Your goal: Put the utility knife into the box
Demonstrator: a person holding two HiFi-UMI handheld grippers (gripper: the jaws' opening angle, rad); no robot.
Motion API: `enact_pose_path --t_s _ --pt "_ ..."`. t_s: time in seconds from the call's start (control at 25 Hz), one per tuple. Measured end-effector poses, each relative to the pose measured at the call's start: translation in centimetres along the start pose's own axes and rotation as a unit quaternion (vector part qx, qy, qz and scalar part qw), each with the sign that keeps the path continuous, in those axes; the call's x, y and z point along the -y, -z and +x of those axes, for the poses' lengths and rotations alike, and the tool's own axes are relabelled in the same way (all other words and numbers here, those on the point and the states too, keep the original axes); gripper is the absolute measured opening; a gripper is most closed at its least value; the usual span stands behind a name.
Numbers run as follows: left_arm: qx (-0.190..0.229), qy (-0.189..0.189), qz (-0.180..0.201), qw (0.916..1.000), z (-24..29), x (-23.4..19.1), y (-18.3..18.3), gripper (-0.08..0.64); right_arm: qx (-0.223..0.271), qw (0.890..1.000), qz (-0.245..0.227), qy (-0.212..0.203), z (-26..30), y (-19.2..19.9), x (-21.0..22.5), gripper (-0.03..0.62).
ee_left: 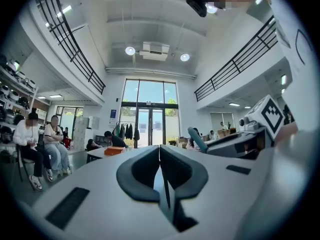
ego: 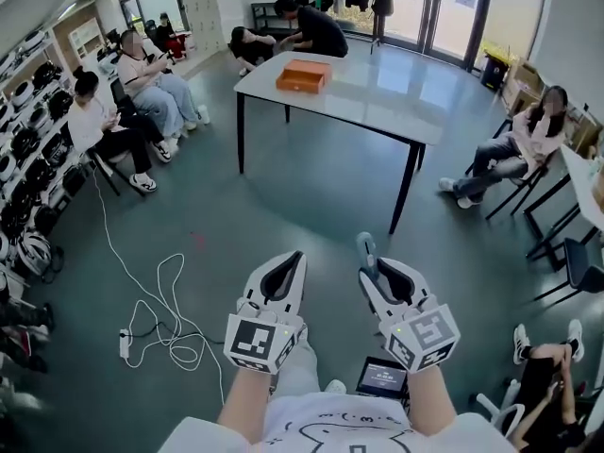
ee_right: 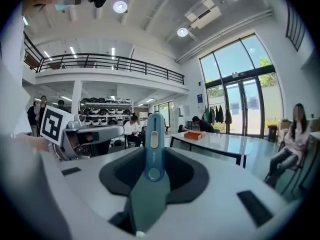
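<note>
A blue-grey utility knife [ee_right: 153, 146] stands upright between the pads of my right gripper [ee_right: 153, 171], which is shut on it; its tip [ego: 364, 246] sticks out ahead of that gripper [ego: 370, 276]. My left gripper [ego: 289, 270] is held beside it, jaws shut with nothing between them [ee_left: 160, 176]. The orange box [ego: 303, 75] lies open on the far part of a grey table [ego: 396, 102], well ahead of both grippers. It also shows small in the left gripper view as the orange box [ee_left: 113, 151] and in the right gripper view as the orange box [ee_right: 194, 135].
People sit on chairs along the left wall [ego: 104, 125] and at the right [ego: 514, 149]; one leans over behind the table [ego: 311, 28]. A white cable and power strip [ego: 156, 324] lie on the floor at left. Shelves of helmets [ego: 24, 159] line the left wall.
</note>
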State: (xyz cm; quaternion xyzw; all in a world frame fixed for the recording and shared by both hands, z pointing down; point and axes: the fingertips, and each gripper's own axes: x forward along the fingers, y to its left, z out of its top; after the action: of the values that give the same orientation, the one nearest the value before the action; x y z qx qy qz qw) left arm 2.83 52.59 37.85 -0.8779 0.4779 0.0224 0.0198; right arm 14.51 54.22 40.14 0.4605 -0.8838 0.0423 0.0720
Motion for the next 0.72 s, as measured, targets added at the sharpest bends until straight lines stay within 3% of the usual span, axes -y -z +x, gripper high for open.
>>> enact_pose_path --t_s 0.32,0.72 --pt "0.007 -0.004 -0.008 0.9999 2.2 -4.2 -0.1 0.015 0.0 1.0 -0.004 -0.016 4.2 -1.3 -0.2 0.132" --pt "0.013 0.025 0.003 0.9996 11.1 -12.6 -0.9 0.015 0.006 1.0 -0.001 -0.011 15.4 -4.1 3.6 0.132"
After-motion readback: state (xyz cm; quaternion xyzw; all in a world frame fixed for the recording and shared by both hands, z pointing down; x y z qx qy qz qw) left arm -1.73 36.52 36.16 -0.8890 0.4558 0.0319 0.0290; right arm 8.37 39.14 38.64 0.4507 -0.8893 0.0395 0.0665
